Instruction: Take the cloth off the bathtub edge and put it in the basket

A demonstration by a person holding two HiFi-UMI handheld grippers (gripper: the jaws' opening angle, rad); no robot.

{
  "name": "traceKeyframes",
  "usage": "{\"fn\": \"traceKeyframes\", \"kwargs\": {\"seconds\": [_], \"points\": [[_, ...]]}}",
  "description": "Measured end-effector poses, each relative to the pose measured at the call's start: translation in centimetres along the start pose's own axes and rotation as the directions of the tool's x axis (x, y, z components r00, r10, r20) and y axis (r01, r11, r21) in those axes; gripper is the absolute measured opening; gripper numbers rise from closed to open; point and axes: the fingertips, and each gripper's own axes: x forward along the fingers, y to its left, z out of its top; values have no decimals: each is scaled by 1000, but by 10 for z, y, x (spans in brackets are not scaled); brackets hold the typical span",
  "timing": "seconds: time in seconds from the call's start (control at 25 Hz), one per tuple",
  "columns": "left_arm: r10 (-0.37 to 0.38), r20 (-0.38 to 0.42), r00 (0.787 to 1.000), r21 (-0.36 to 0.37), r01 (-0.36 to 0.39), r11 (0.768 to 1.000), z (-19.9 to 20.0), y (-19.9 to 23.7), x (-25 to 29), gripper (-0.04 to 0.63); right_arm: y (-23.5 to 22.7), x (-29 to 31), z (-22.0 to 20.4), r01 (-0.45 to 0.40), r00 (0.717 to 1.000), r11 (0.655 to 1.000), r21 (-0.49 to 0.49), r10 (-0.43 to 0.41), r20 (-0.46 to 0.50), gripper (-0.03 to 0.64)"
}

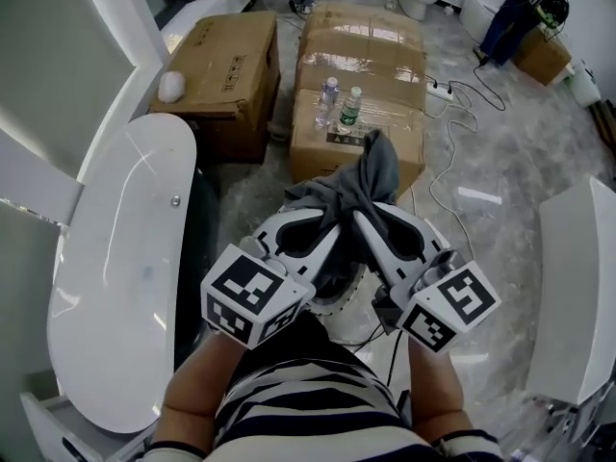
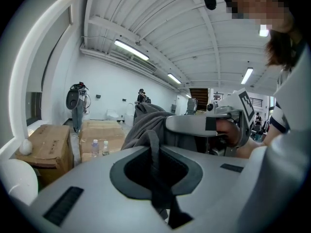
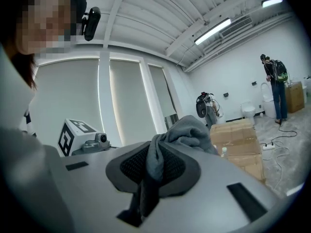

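Left tongs (image 2: 154, 171): I have them clamped on a twisted strand of the cloth (image 1: 360, 183). The strand runs down the slot between the dark pads.
Right tongs (image 3: 149, 171): these are clamped on another gathered fold of the same cloth, which hangs through between the pads.
Both tongs: in the head view they lean toward each other in a V with their tips almost meeting. The marker cubes sit nearest my striped shirt (image 1: 308, 407).
Cloth: grey and bunched, it is held up in the air at the two tips. Its bulk spills out beyond them, and it is off the bathtub.
Bathtub (image 1: 115, 287): white and oval, it lies at my left, well apart from the cloth.
Boxes: two cardboard boxes stand on the floor ahead of me. The taped box (image 1: 371, 51) carries two water bottles (image 1: 339, 106) side by side near its front edge. The left box (image 1: 231, 70) has a small white round thing (image 1: 171, 86) on its near corner.
Floor (image 1: 500, 162): grey and marbled, with a white cable and a power strip (image 1: 441, 90) lying right of the taped box.
Far end: a person with a backpack (image 3: 274, 89) stands near a toilet (image 3: 248, 111).
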Motion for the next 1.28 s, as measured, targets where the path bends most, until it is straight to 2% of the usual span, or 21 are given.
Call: {"fn": "traceKeyframes", "kwargs": {"seconds": [0.24, 0.48, 0.76, 1.08, 1.28], "points": [[-62, -75, 995, -4, 62, 998, -26, -2, 27, 40, -27, -7, -27, 86, 996, 996, 38, -84, -32, 60], [-118, -164, 979, -25, 115, 993, -72, 7, 44, 40, -47, -3, -72, 165, 982, 981, 100, -154, -110, 60], [-155, -258, 954, -118, 128, 985, -130, 38, 50, 40, -61, 15, -125, 215, 961, 962, 168, -178, -211, 60], [-174, -367, 914, -147, 128, 981, -195, 58, 59, 40, -72, 34, -189, 255, 924, 951, 176, -186, -334, 60], [-187, -424, 886, -162, 129, 978, -247, 69, 60, 40, -76, 44, -240, 277, 887, 946, 172, -182, -425, 60]]}}
